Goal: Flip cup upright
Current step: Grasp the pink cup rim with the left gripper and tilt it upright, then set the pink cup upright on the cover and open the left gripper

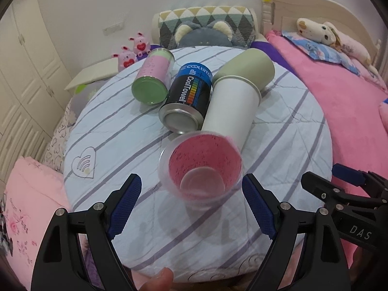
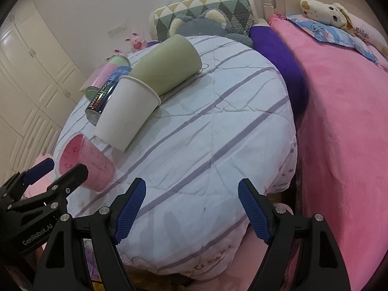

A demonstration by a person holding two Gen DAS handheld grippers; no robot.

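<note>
Standing tilted on the quilt point(image 1: 101, 126), pink cup point(image 1: 201, 167) sits btwn left gripper's point(image 1: 191, 208) apart jaws; right gripper point(image 2: 191, 212) near, jaws apart too.

Three cups: pink point(image 1: 201, 167), white point(image 1: 231, 104), green point(image 1: 249, 66); two cans point(image 1: 185, 99) point(image 1: 152, 77); perhaps four plush toys point(image 1: 325, 32).

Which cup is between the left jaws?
The pink cup, with its mouth turned up; the white paper cup and the green cup lie on their sides farther away.
</note>
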